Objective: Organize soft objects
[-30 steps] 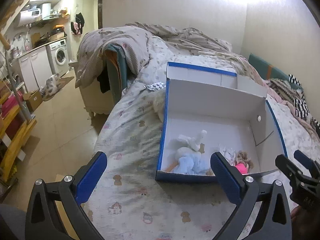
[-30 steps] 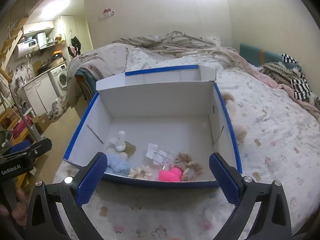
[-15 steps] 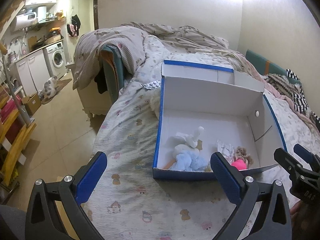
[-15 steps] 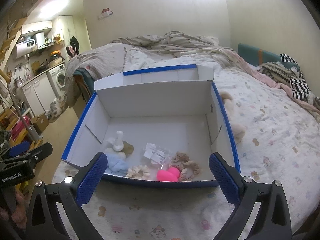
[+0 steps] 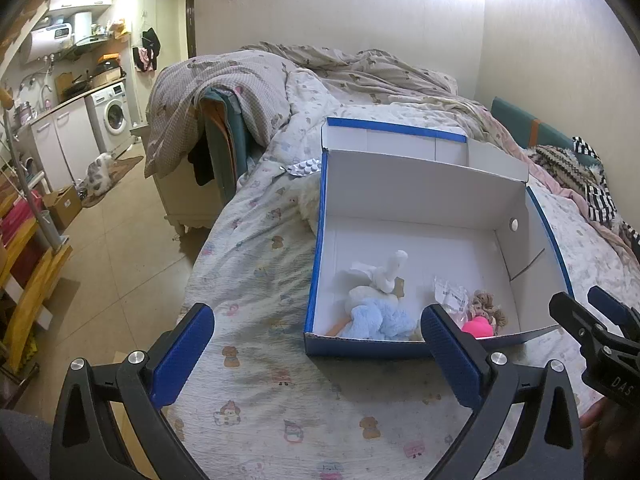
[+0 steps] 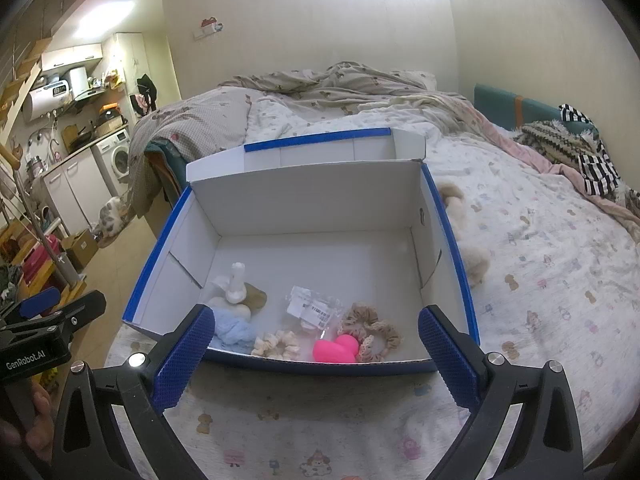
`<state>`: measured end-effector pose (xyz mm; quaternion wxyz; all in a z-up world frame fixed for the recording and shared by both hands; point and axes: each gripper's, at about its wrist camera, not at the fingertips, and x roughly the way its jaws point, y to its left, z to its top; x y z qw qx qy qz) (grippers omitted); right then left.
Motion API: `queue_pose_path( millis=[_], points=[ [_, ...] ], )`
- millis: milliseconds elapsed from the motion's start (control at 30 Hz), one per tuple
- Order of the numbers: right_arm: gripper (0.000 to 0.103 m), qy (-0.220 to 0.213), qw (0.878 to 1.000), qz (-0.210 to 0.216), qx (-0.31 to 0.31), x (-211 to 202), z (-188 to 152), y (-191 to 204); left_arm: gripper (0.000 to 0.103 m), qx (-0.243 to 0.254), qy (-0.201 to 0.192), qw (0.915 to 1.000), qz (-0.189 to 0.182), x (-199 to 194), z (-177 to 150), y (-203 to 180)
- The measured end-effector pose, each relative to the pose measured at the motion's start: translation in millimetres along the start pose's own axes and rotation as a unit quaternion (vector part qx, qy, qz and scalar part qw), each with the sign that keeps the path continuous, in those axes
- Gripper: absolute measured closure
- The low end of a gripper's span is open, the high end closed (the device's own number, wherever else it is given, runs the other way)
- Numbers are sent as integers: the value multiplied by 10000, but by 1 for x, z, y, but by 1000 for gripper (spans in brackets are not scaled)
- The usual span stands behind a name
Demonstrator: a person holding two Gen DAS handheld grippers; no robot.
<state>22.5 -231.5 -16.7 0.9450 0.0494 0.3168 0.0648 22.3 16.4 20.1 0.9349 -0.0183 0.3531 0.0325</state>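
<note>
Both grippers' jaws spread, empty, w/ box (image 6: 448, 240) ahead on bed (image 6: 540, 280); poss. plush (image 6: 472, 256) just beside it.

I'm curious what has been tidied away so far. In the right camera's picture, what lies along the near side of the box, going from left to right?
Light blue plush toy → cream scrunchie → pink heart-shaped sponge → beige scrunchie, all inside the box.
</note>
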Motion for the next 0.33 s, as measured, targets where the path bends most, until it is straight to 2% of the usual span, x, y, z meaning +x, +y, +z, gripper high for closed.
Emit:
queue_pose_path(
  millis=[333],
  points=[
    [0, -3, 10000, -4, 0, 0, 0, 0, 0, 44, -33, 10000, -19, 2, -2, -1]
  ],
)
